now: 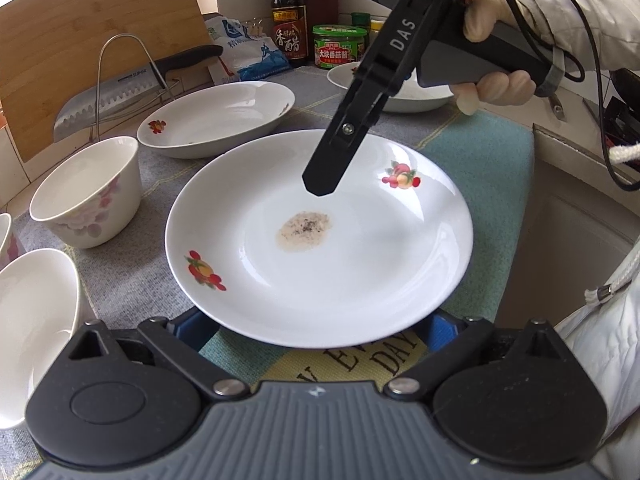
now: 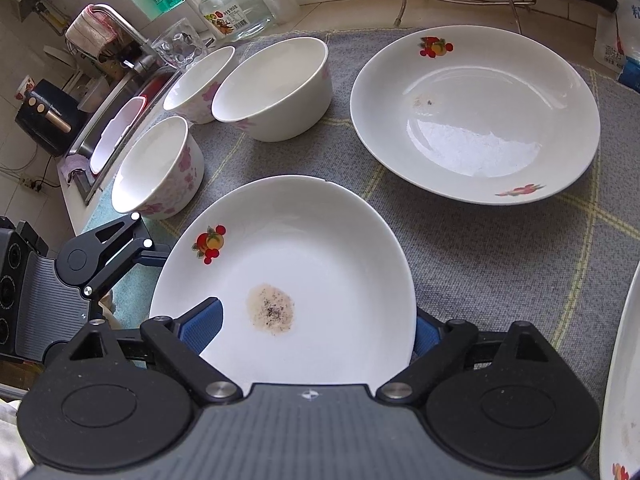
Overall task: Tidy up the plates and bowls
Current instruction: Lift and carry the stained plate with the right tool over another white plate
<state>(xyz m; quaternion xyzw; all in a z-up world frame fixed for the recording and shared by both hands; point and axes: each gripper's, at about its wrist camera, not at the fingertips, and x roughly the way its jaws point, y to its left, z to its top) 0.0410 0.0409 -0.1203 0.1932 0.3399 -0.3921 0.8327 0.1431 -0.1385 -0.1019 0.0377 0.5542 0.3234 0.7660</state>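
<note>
A white plate (image 1: 320,264) (image 2: 320,264) with fruit decals and a brown stain in its middle lies on the cloth mat (image 1: 492,168). My left gripper (image 1: 314,330) is open, and the plate's near rim covers both blue pads (image 1: 186,330). In the right wrist view one of its fingers (image 2: 150,255) reaches the plate's left rim. My right gripper (image 2: 314,330) (image 1: 320,184) is open over the plate from the far side. Its left pad (image 2: 204,326) sits above the plate's inside, while the right pad (image 2: 425,336) is partly hidden behind the rim. Neither pad visibly presses.
A deeper decal plate (image 1: 216,120) (image 2: 476,116) sits behind, and a third plate (image 1: 400,98) (image 2: 624,380) lies further right. Three floral bowls (image 2: 276,88) (image 2: 200,80) (image 2: 156,168) stand to the left. A knife on a rack (image 1: 108,100), bottles, jars and a sink (image 2: 116,120) border the mat.
</note>
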